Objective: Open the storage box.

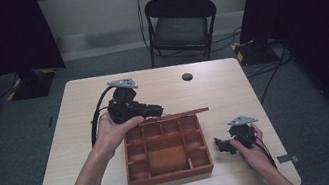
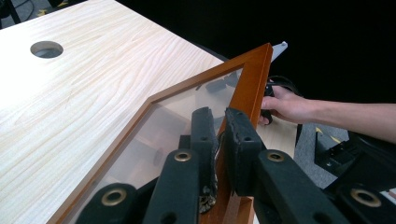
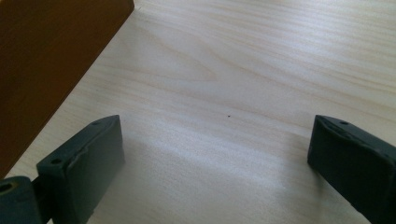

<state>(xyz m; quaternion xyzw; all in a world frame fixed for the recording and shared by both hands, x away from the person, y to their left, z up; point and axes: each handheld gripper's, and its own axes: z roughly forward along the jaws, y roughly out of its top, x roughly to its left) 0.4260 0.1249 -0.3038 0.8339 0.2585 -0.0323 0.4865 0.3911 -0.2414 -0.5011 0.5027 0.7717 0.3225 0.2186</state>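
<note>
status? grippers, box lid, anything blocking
Left gripper shut on the glass lid's wooden frame, lid raised over the wooden box. Right gripper open, empty, resting on the table beside the box. Nothing in the way.

the counter (image 1: 86, 151) is pale wood-grain laminate, smooth with a soft sheen. the box (image 1: 171, 172) is reddish-brown wood, stained and smooth, its sides satin rather than shiny. its lid (image 2: 252, 88) has a frame of the same stained wood around a clear glossy pane. the left gripper (image 2: 218, 135) is matt black plastic with brass-coloured rivets; its jaws carry worn, rough-edged pads. the right gripper (image 3: 215, 154) has matt dark pads too.
</note>
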